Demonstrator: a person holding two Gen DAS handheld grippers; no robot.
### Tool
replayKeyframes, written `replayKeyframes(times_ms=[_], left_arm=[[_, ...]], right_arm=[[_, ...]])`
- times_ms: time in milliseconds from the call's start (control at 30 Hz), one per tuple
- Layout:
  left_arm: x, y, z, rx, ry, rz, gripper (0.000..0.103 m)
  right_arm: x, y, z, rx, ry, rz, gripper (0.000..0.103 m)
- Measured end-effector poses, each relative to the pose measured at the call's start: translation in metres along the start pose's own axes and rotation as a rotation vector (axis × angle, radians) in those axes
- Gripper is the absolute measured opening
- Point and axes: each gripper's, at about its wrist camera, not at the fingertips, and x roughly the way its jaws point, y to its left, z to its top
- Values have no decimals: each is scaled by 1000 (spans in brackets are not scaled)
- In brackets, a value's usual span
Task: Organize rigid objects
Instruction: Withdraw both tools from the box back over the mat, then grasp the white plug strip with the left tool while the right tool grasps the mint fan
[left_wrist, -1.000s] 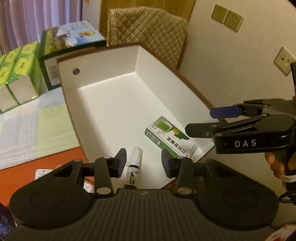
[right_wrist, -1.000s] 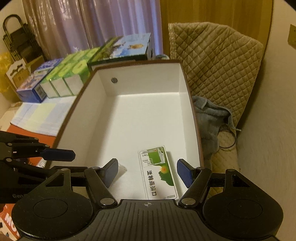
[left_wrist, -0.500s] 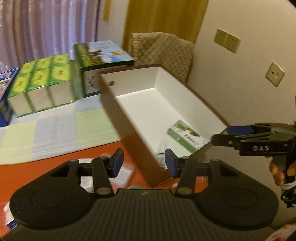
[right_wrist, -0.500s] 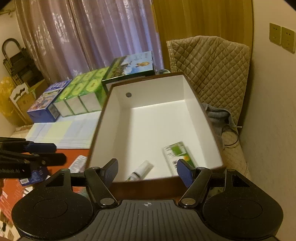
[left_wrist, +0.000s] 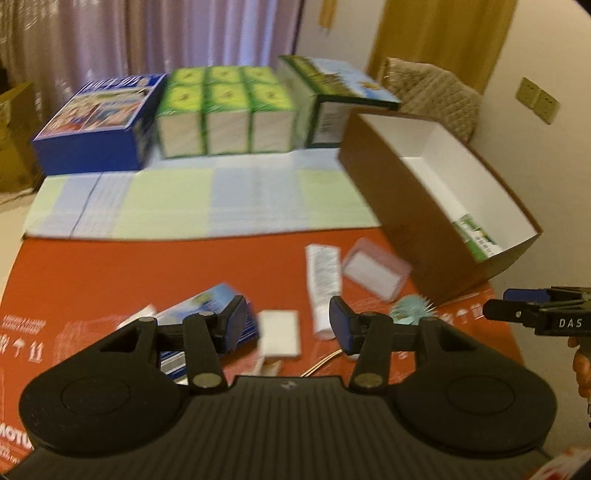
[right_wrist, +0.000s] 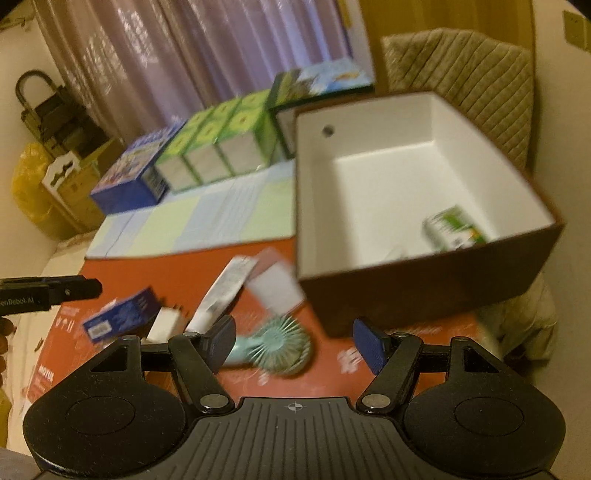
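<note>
A brown box (left_wrist: 399, 206) with a white inside stands at the right and holds a green carton (left_wrist: 476, 236). On the red board lie a blue carton (left_wrist: 207, 306), a small white box (left_wrist: 279, 332), a white tube (left_wrist: 323, 284), a clear case (left_wrist: 375, 271) and a teal hand fan (left_wrist: 412, 314). My left gripper (left_wrist: 288, 326) hovers open above the small white box, holding nothing. My right gripper (right_wrist: 295, 345) hangs open and empty over the teal fan (right_wrist: 280, 347), just in front of the box (right_wrist: 424, 291). Both views are blurred.
A blue box (left_wrist: 96, 122), a block of green cartons (left_wrist: 225, 118) and a green-and-blue box (left_wrist: 332, 107) line the back. A pale checked cloth (left_wrist: 207, 199) lies before them. A quilted chair (right_wrist: 476, 85) stands behind the brown box, and a wall rises on the right.
Both grippers have pulled back from over the brown box to above the red board. The left jaws have widened, and the spray bottle that lay between them stayed in the box.
</note>
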Motion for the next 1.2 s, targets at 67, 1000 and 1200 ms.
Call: replayKeyframes(times_ms=[67, 1000, 1200], left_arm=[[-1, 12, -7, -16, 11, 11, 45], [13, 90, -62, -83, 123, 80, 45], [21, 82, -72, -50, 153, 41, 45]], right_arm=[[10, 9, -6, -8, 18, -9, 67], [109, 0, -20, 292, 24, -162, 58], [95, 6, -27, 280, 66, -166, 45]])
